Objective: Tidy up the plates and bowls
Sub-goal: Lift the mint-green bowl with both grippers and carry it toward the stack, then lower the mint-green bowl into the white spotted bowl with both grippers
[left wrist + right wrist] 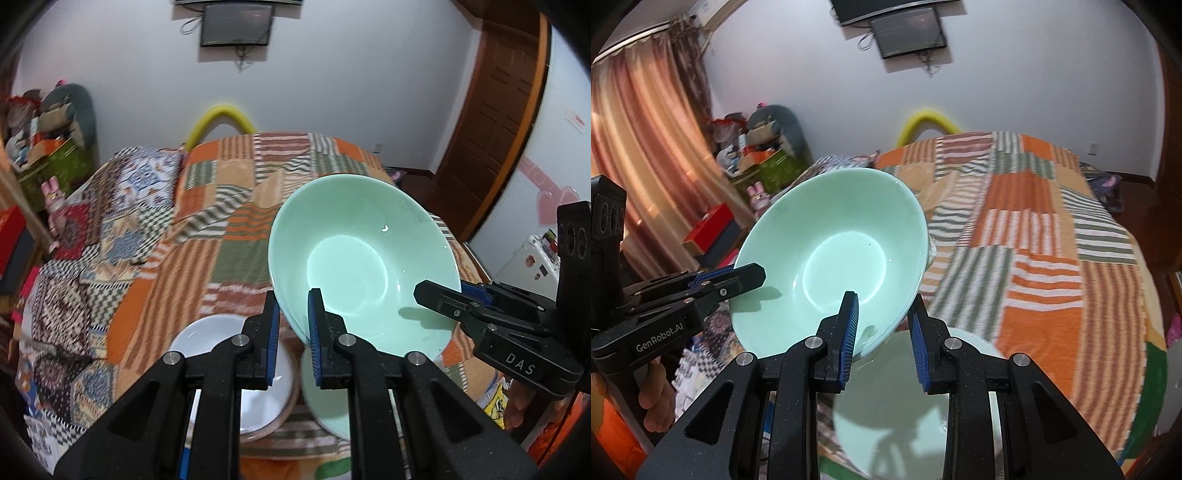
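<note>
A mint green bowl (364, 258) is held tilted in the air above the bed by both grippers. My left gripper (293, 325) is shut on its near left rim. My right gripper (882, 323) straddles the rim on the other side, one finger inside and one outside, and appears shut on it; it also shows in the left wrist view (443, 295). The bowl also shows in the right wrist view (831, 258). Below it on the bed stand a second mint green bowl (897, 417) and a white bowl (207, 343) with a brown rim.
A patchwork quilt (240, 229) in orange, green and white covers the bed. A yellow foam arch (221, 118) stands at its far end. Boxes and toys (48, 147) pile up at the left wall. A wooden door (498, 110) is at the right.
</note>
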The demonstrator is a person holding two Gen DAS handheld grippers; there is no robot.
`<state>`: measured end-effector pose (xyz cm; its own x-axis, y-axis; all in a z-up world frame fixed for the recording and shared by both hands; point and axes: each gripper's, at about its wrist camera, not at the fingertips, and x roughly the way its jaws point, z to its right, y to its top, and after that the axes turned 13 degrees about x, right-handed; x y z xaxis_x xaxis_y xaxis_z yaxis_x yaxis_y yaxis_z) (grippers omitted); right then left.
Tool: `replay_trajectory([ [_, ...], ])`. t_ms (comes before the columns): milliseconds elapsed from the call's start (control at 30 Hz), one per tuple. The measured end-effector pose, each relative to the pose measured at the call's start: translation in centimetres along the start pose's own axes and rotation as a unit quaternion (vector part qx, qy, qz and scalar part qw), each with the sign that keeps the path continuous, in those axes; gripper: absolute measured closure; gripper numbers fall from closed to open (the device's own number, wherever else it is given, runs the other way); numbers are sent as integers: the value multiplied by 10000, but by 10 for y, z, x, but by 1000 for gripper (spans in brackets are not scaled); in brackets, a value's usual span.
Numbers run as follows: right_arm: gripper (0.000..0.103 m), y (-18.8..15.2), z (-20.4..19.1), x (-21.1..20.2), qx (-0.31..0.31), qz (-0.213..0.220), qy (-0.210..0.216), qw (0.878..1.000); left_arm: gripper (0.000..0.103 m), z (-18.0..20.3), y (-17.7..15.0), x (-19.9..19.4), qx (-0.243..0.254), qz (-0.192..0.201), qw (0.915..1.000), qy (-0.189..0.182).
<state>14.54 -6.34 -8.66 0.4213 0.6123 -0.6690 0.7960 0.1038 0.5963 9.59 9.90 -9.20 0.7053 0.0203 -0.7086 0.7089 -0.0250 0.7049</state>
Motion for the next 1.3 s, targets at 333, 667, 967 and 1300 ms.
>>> replay_trajectory([
  [333,78,-23,-40,32,-334,-394,165,9985,89,-44,-41,-3,-433,-177,9988,174],
  [667,78,-41,-57,52,-487,-690,178,9963,89,-69,-74,10,-827,-435,9955,148],
  [967,78,-56,-62,70,-507,-975,125,9939,89,-79,-94,25,-976,-649,9930,168],
  [1300,78,-66,-63,88,-537,-1246,24,9907,89,-87,-112,46,-1092,-929,9896,145],
])
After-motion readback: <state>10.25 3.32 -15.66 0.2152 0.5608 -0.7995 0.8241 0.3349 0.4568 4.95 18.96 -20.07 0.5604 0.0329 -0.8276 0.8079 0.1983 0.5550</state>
